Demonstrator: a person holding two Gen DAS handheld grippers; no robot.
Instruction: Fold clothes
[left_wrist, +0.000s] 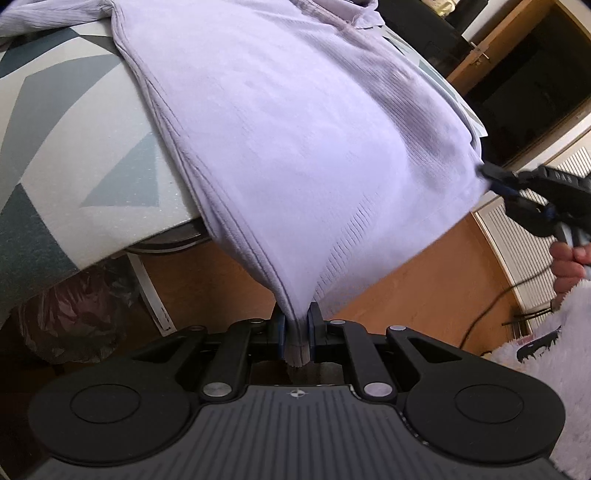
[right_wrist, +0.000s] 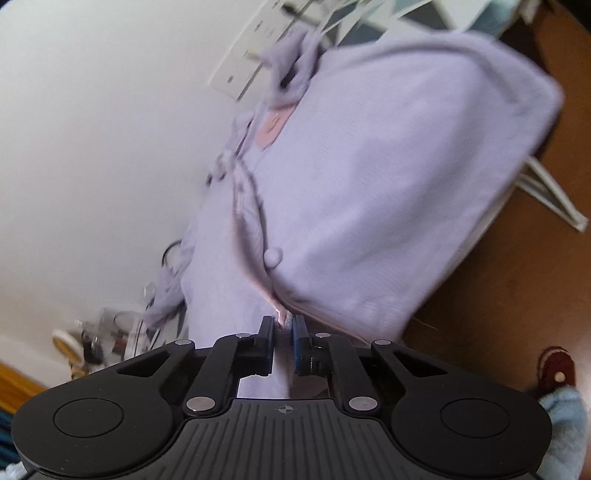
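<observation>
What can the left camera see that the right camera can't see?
Only the left wrist view shows the patterned table top, the other gripper, the right gripper, pinching the garment's far corner, and the hand holding it. Only the right wrist view shows a round button, a pink patch and a white wall. Both show the lilac garment hanging off the table, and each shows its own gripper, the left gripper included, shut on the cloth's edge.

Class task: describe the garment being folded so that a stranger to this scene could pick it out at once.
Find the table with the grey geometric cover. Draped over its edge hangs a lilac knitted cardigan, pinched at its hem by the left gripper and the right gripper. It has a round button.
</observation>
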